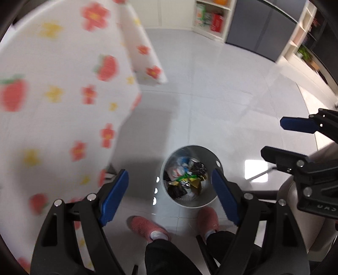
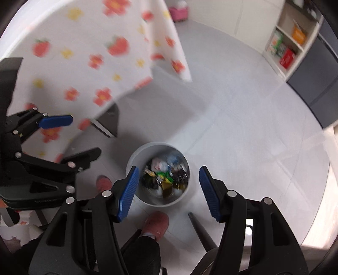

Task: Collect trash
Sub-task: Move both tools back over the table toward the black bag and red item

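A white round trash bin (image 1: 208, 202) stands on the pale floor, holding several crumpled wrappers (image 1: 186, 178) in green, yellow, black and white. My left gripper (image 1: 170, 176) hangs high over the bin, blue pads wide apart, open with nothing between them. The right gripper (image 1: 272, 137) shows at the right edge of that view, also open. In the right wrist view the bin (image 2: 145, 200) and its trash (image 2: 166, 176) lie below my right gripper (image 2: 168, 169), which is open with nothing in it. The left gripper (image 2: 85, 135) is at the left there, open.
A table under a white floral cloth (image 1: 63, 95) fills the left, with a dark leg (image 2: 109, 122) beside the bin. A person's pink slippers (image 1: 145, 227) stand just in front of the bin. Open shelves (image 1: 211, 19) and a dark cabinet (image 1: 259, 31) line the far wall.
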